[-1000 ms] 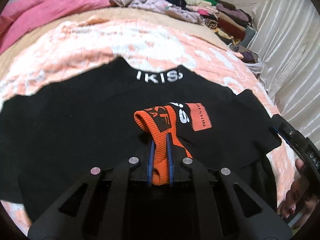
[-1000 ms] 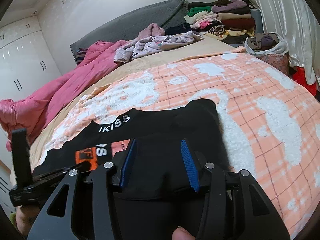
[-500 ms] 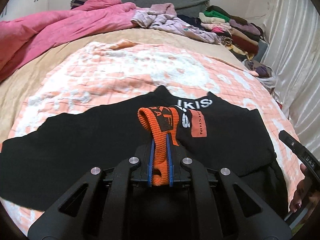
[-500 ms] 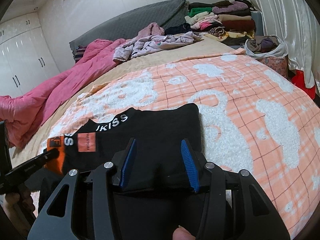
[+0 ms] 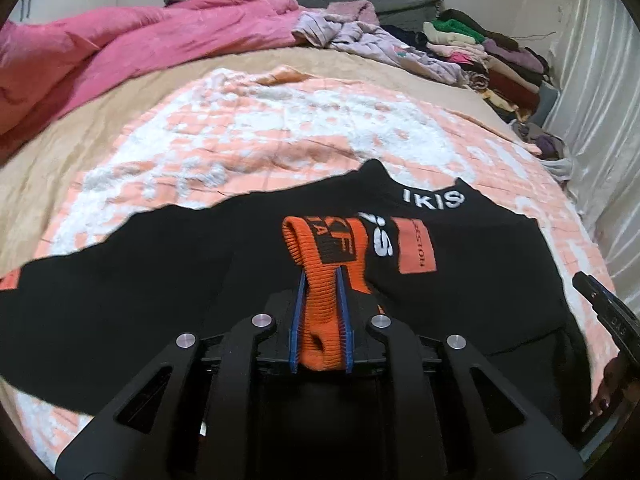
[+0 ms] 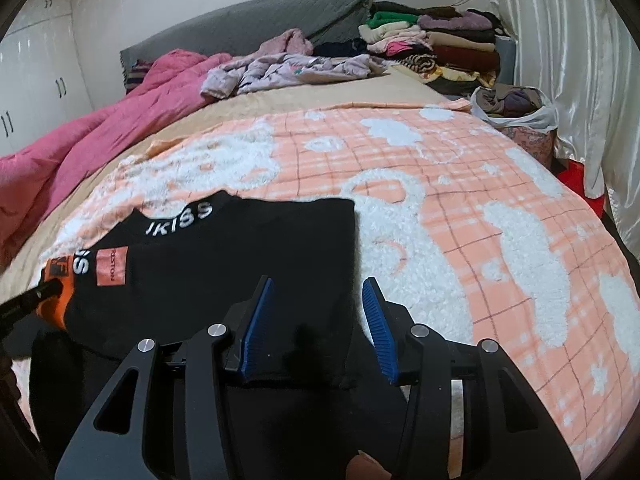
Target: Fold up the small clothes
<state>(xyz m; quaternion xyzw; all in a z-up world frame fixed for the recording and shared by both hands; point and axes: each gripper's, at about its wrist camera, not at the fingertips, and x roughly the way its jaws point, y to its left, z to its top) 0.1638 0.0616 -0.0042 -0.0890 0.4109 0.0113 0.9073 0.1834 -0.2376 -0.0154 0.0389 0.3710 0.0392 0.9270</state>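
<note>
A black sweatshirt point(image 5: 160, 280) with white collar lettering lies flat on the peach and white blanket point(image 5: 280, 128). My left gripper point(image 5: 321, 280) is shut on its orange ribbed cuff point(image 5: 320, 256) and holds the sleeve laid over the chest. The sweatshirt also shows in the right wrist view point(image 6: 240, 264), with the cuff point(image 6: 58, 280) at the far left. My right gripper point(image 6: 318, 296) is open and empty, low over the sweatshirt's right edge.
A pink duvet point(image 5: 120, 48) lies at the back left. Loose lilac clothes point(image 6: 288, 72) and a stack of folded clothes point(image 6: 432, 44) lie at the bed's head. A bag of clothes point(image 6: 516, 108) stands by the curtain on the right.
My left gripper has drawn back with the cuff, pulling the sleeve across the chest. The sweatshirt's right side now lies flatter under my right gripper, which stays open.
</note>
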